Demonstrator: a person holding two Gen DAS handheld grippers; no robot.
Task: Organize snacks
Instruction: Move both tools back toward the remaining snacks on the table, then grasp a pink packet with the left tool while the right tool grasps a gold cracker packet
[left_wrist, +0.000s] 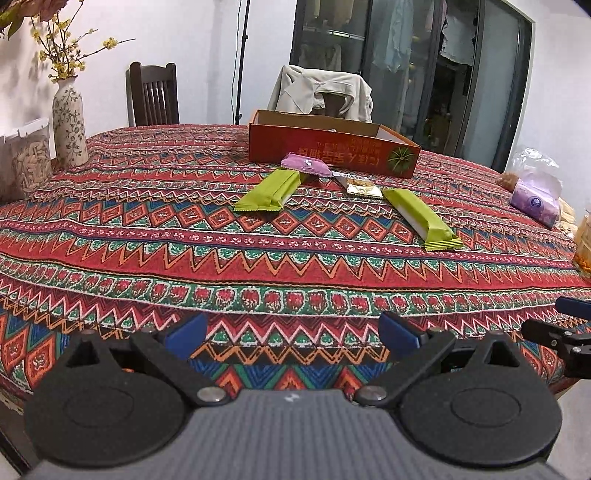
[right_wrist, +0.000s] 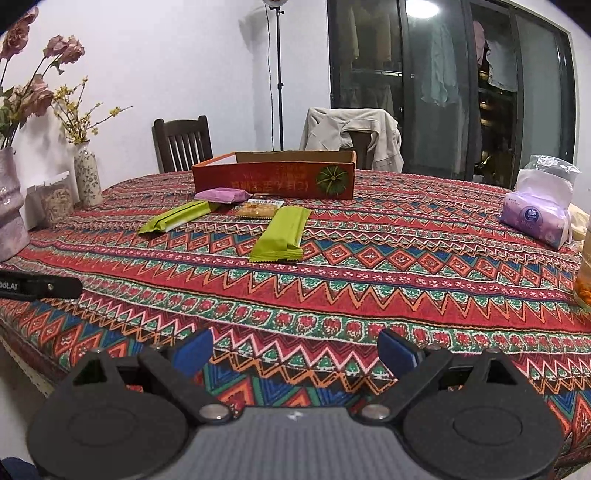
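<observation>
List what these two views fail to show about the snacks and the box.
- Red cardboard box interior: hidden by its front wall in both wrist views.
- Yellow snack packet: print too small to read.
- Glass jar: cut off by the right edge in both views.

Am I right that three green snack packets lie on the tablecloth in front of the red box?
Not quite: only two green packets lie on the tablecloth in front of the red box, as the right wrist view shows.
</observation>
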